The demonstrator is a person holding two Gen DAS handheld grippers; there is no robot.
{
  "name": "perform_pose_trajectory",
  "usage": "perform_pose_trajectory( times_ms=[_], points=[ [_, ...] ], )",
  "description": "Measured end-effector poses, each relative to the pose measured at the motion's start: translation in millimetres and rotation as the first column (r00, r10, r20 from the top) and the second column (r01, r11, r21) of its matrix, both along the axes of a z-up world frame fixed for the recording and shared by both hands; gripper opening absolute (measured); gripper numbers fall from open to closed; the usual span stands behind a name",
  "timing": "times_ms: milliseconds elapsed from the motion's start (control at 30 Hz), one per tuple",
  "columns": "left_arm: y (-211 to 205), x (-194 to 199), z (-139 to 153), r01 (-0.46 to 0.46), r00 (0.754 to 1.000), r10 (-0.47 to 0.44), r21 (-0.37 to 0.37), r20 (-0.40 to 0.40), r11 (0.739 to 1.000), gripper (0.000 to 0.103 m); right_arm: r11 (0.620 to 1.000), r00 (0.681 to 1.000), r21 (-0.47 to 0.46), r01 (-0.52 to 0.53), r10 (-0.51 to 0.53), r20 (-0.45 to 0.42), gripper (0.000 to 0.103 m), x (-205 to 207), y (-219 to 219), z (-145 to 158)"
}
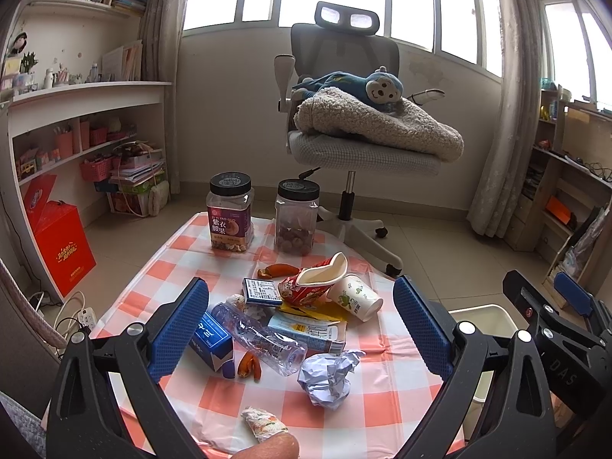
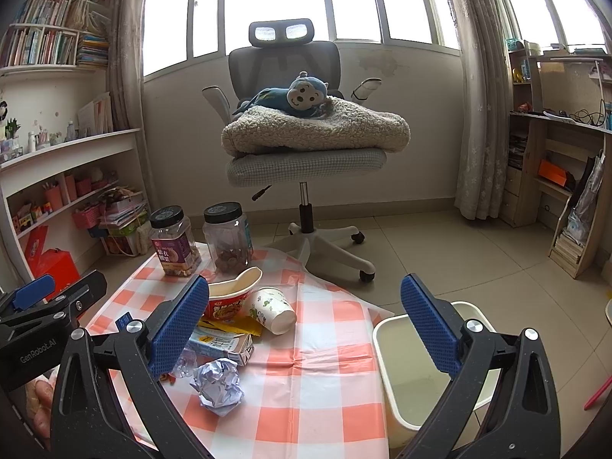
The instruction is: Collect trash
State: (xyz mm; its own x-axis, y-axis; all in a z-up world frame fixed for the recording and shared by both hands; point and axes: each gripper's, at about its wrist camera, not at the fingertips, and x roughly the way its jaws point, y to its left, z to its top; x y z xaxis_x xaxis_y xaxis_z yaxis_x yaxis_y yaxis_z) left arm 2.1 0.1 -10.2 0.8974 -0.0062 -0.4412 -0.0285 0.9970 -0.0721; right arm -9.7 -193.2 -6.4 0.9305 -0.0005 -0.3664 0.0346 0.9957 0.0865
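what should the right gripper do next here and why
Probably lower the right gripper toward the crumpled paper ball. Both grippers are open and hold nothing, the ball lies alone on the checked tablecloth at the near edge of the pile, and the white bin stands just beside the table on that side, so the drop would be short.

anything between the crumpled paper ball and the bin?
Nothing. In the right wrist view, only bare checkered tablecloth runs from the crumpled paper ball to the table edge, with the bin standing right beside it.
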Motion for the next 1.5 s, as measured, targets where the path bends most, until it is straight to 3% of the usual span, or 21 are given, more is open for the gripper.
perform_pose_trajectory(
  times_ms=[1333,1433,1500],
  points=[
    [4.1,-1.2,-5.3,-0.011,1.0,0.011,-0.004,-0.013,1.0,0.094,1.0,1.0,-0.002,-0.003,0.003,0.004,0.096,-0.6,2.1,-3.1],
    [12.3,1.9,-5.7,-0.047,0.998,0.047,-0.004,-0.032,0.999,0.094,1.0,1.0,0.014,-0.011,0.011,-0.018,0.096,1.1,3.0,-5.4],
    [22.7,12.7,-9.7,-0.094,0.992,0.093,-0.008,-0.082,0.996,0.094,0.999,0.997,0.041,-0.023,0.026,-0.079,0.096,8.9,4.7,-9.3]
  ],
)
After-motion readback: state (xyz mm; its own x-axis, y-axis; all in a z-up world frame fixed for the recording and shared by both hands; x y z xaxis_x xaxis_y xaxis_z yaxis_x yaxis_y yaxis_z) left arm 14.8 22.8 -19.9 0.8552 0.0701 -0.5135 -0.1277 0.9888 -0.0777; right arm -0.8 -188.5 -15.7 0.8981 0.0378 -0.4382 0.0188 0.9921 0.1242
